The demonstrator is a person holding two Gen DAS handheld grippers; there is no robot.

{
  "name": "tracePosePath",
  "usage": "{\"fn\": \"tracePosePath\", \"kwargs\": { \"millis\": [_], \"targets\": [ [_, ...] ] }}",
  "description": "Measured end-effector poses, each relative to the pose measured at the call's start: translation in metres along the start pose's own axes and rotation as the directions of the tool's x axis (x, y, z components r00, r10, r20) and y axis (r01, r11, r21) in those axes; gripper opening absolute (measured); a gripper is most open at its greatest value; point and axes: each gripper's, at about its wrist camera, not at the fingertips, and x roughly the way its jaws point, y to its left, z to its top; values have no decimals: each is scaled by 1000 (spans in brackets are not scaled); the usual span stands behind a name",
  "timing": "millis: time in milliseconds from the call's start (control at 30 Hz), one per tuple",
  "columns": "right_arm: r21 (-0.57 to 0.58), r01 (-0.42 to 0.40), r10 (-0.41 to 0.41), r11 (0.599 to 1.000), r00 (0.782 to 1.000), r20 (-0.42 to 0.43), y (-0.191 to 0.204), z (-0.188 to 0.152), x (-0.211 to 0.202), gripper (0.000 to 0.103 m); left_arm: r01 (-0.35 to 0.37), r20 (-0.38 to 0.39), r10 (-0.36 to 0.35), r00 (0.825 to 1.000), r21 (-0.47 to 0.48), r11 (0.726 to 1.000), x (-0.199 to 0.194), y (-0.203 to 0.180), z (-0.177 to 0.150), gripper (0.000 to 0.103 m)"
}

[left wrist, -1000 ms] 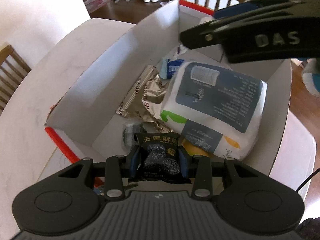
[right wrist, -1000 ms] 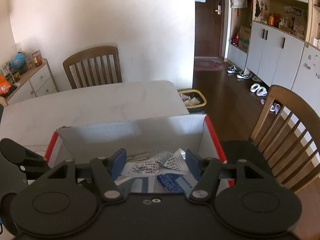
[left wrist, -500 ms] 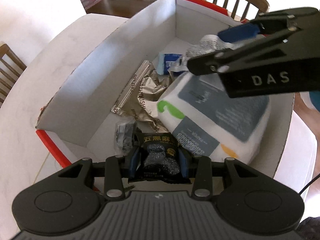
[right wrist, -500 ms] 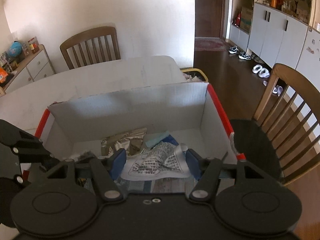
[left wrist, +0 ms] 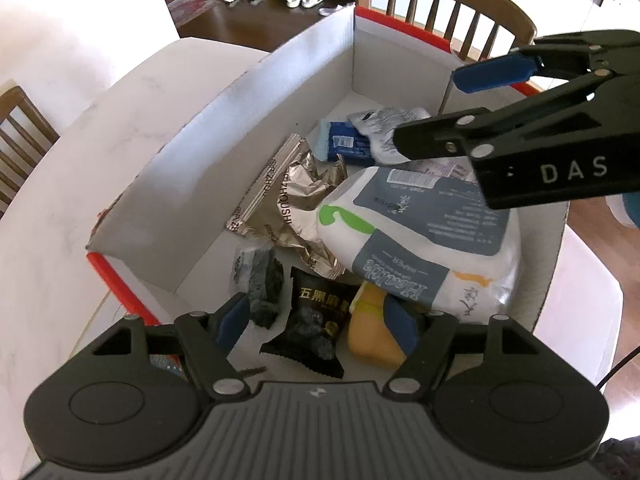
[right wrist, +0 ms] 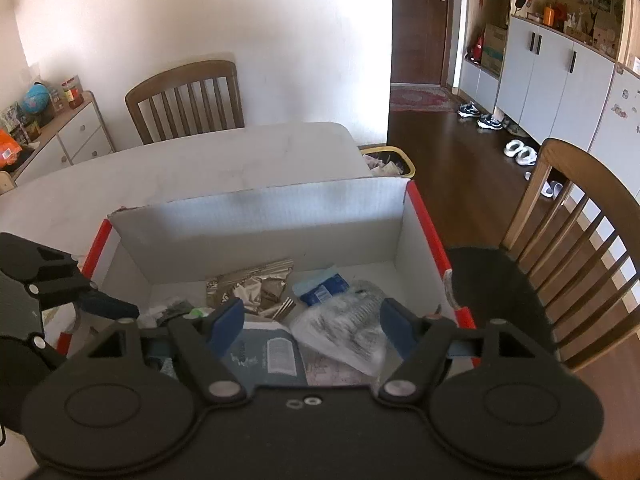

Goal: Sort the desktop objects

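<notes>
Both grippers are opening over the box (left wrist: 280, 92): the left gripper (left wrist: 316, 322) stands clear around the black snack packet (left wrist: 310, 332) at the box's near edge, the right gripper (right wrist: 312, 322) grasping nothing.

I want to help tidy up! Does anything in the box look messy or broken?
Yes. The cardboard box has a ragged, torn top edge on its long wall. Inside, a crumpled gold foil wrapper lies under the big white paper pack, and everything is just piled loosely.

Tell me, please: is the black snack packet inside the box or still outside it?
Inside. The black snack packet lies on the floor of the white cardboard box, between the open fingers of the left gripper, whose pads do not touch it.
</notes>
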Motion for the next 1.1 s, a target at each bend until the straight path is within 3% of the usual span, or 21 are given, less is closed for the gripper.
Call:
{"fn": "tracePosePath", "kwargs": {
  "millis": [600, 1100],
  "targets": [
    [-43, -32, 33, 999, 999, 14, 15, -8, -44, 76, 35, 133, -27, 991, -59, 998, -49, -2, -22, 73],
    [-64, -70, 71, 996, 997, 26, 39, -27, -84, 77, 116, 243, -79, 967, -142, 983, -82, 5, -58, 73]
  ]
}}
